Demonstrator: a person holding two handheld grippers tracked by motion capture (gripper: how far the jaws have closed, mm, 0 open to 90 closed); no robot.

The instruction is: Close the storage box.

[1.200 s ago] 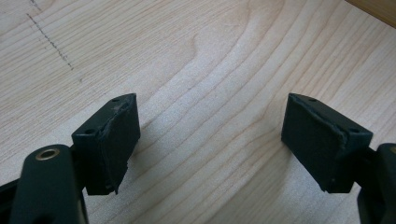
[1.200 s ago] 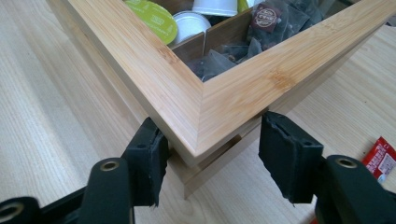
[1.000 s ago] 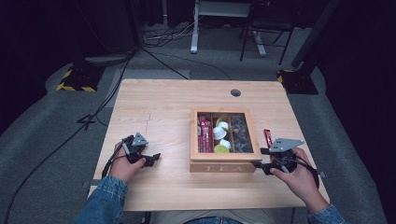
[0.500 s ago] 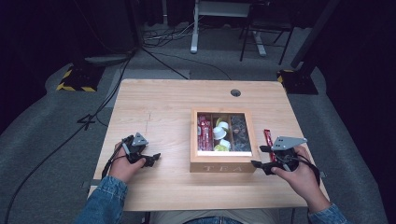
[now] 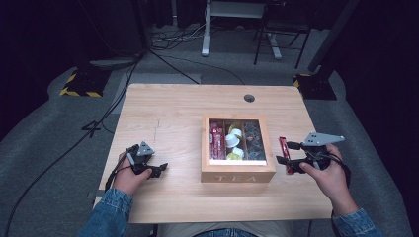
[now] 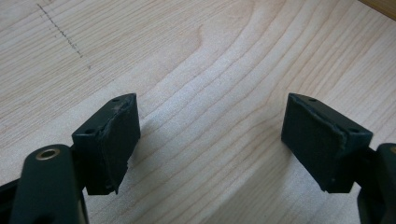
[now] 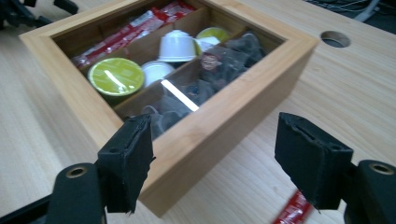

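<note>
A red sachet [image 5: 282,148] is seen lying released beside the tea box [image 5: 237,174] near the desk's [image 5: 168,113] right edge, the right tool [image 5: 285,159], its jaws just opened, standing wide and empty over it, while the left tool [image 5: 159,169] is rested open and empty near the left edge.

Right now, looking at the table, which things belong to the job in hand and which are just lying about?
In the job:
- tea box, glass lid shut
- red packet beside the box
- right gripper, jaws just opening, empty

Lying about:
- left gripper, open, on bare table
- floor cables
</note>
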